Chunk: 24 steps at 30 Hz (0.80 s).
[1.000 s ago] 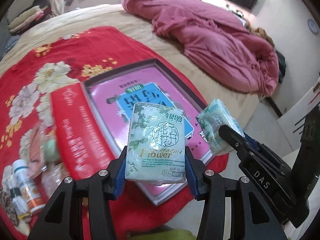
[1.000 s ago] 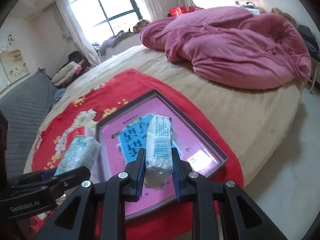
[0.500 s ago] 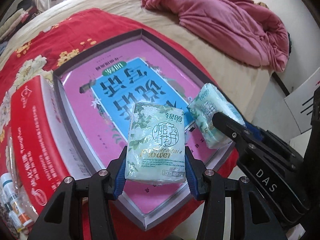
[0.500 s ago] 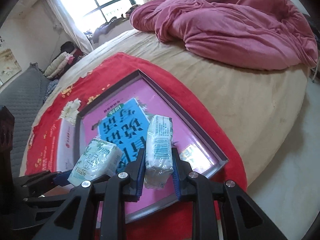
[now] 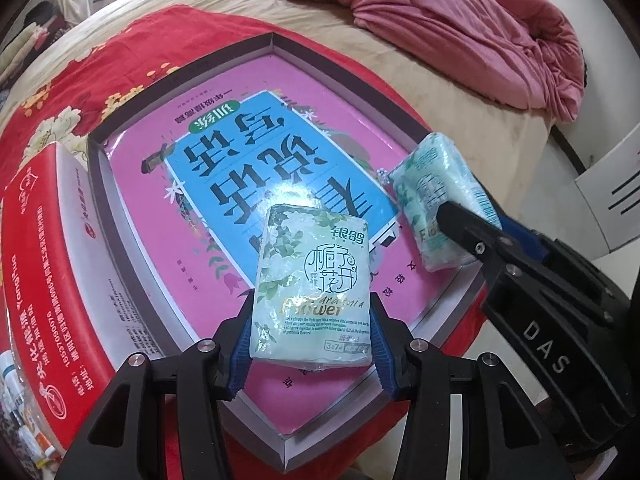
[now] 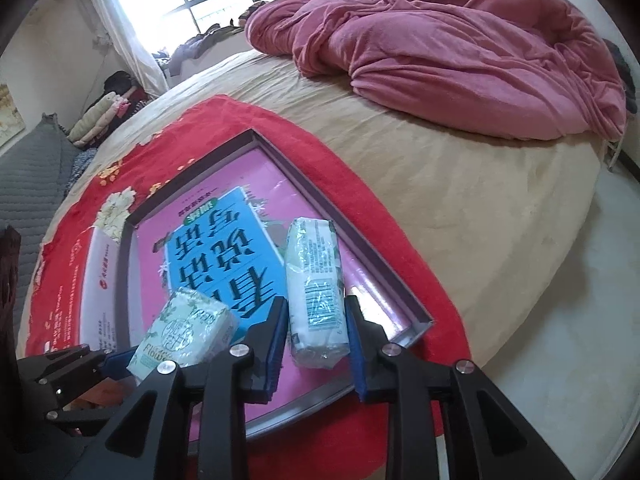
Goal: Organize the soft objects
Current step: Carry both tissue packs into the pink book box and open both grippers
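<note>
Bed [image 6: 460, 208], pink tray [image 5: 304, 80]; left jaws clamp tissue pack [image 5: 314, 288], right jaws just loosening around second pack [image 6: 316, 292].

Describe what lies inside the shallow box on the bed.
The box holds a pink and blue printed sheet. Two tissue packs, between gripper jaws, cover part of it; whether they rest on it is unclear.

The tray [image 5: 276, 42] is lying on the blanket [image 5: 132, 44]; both tissue packs [image 5: 314, 280] [image 5: 440, 200] are sitting over its near end, the quilt [image 5: 460, 20] lying well behind it.
</note>
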Each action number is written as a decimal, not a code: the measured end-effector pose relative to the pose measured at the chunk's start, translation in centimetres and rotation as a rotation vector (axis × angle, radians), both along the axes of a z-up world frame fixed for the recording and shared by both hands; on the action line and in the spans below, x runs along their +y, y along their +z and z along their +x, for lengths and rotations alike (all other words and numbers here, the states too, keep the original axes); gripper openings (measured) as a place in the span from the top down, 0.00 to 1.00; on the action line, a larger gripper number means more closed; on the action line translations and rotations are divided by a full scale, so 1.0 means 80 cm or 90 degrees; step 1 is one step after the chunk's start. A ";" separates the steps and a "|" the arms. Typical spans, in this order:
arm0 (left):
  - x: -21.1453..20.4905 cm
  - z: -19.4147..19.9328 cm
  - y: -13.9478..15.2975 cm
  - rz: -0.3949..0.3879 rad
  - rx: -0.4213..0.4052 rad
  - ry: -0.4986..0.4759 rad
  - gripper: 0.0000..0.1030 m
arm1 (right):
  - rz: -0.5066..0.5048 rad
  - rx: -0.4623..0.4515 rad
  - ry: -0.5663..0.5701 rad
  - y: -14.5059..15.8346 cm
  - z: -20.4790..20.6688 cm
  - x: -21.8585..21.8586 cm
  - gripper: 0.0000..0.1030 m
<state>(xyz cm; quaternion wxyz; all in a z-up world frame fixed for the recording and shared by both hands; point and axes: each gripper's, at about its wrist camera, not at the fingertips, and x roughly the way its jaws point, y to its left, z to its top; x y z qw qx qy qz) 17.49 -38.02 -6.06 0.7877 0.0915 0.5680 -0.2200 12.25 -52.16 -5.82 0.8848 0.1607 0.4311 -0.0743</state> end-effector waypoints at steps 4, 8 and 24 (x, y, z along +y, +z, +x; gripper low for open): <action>-0.002 0.000 -0.002 0.013 -0.002 -0.001 0.50 | -0.005 -0.005 -0.007 0.004 -0.002 -0.004 0.56; -0.006 -0.001 -0.004 0.025 -0.002 -0.005 0.49 | -0.005 -0.010 -0.019 0.009 -0.008 -0.010 0.56; -0.003 -0.004 -0.009 0.013 0.033 -0.006 0.44 | -0.017 -0.022 -0.055 0.032 -0.037 -0.022 0.51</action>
